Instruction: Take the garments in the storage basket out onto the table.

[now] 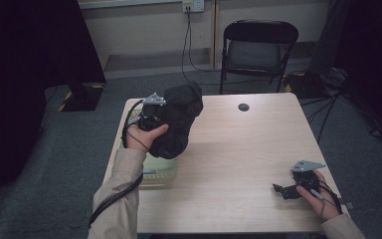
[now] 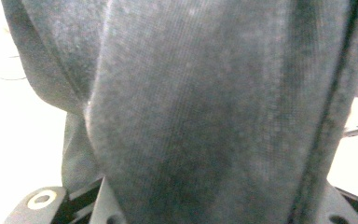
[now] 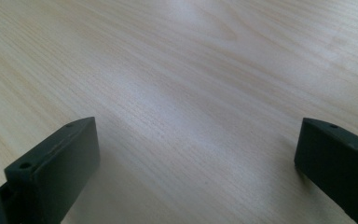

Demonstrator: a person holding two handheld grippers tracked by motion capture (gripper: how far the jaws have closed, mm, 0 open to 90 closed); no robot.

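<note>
Dark knitted cloth [image 2: 205,112] presses right up against the left gripper view's lens, its ribbed weave and a stitched seam running down the frame, with the bases of that gripper's jaws just visible on either side of it at the bottom edge. From the high view, the left gripper [image 1: 155,115] is lifted above the table's [image 1: 238,149] left side, and the bundled black cloth [image 1: 179,119] bulges out ahead of it and to its right, clear of the wood; the jaws are closed on the fabric. Below that gripper and beneath the hanging cloth sits a pale green box-like container [image 1: 156,172] on the table near its left edge, partly hidden by the beige sleeve [image 1: 117,194]. The right gripper [image 1: 284,190] rests low on the table near the front right corner, well apart from the left one, its grey plate on top and the hand [image 1: 321,196] behind it. Its own view shows the two black jaws standing wide apart with nothing between them but bare pale wood [image 3: 191,93]. Beyond both grippers, past the table's far edge, a black folding chair [image 1: 258,50] stands on the grey carpet, and a small dark round grommet [image 1: 243,107] is set in the tabletop near that far edge.
</note>
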